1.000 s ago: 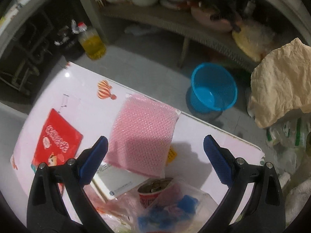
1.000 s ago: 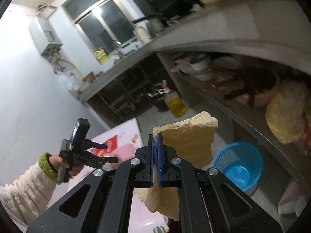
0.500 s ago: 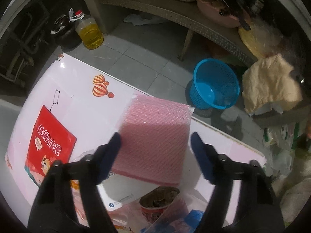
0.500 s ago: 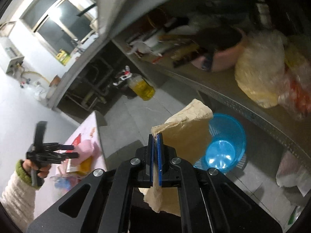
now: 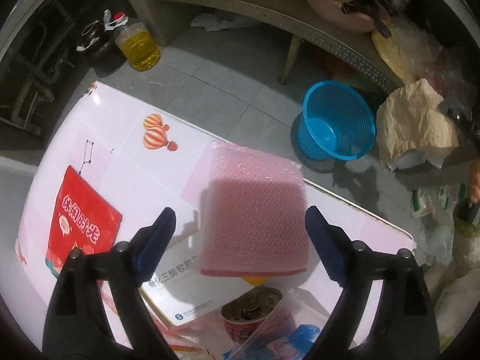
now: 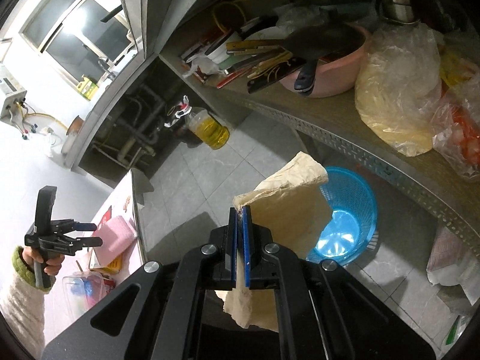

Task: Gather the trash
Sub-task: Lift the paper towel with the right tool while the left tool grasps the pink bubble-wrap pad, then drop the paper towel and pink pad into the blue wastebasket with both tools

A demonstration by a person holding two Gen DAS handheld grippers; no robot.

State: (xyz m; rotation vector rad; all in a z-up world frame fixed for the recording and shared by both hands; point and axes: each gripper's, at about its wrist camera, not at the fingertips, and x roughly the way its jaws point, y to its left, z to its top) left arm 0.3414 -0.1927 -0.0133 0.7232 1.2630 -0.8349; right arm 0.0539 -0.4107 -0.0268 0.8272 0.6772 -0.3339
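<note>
My right gripper point(image 6: 239, 213) is shut on a crumpled tan paper point(image 6: 288, 210) and holds it in the air just left of a blue mesh basket point(image 6: 354, 210) on the floor. The left wrist view shows that paper point(image 5: 414, 123) to the right of the basket point(image 5: 337, 126). My left gripper point(image 5: 240, 225) is open above a pink bubble-wrap pad point(image 5: 255, 210) on the white table point(image 5: 126, 138); the pad lies between its fingers. It also shows in the right wrist view point(image 6: 87, 234), open over the pad point(image 6: 115, 235).
On the table lie a red packet point(image 5: 81, 222), a white box point(image 5: 180, 294), an opened can point(image 5: 252, 309) and a clear plastic bag with blue bits point(image 5: 294, 330). An oil jug point(image 5: 138, 45) stands on the floor. A low shelf point(image 6: 345, 138) holds a pink basin and bags.
My right gripper has carried the tan paper down and toward the blue basket. My left gripper has moved forward over the pink pad, staying open.
</note>
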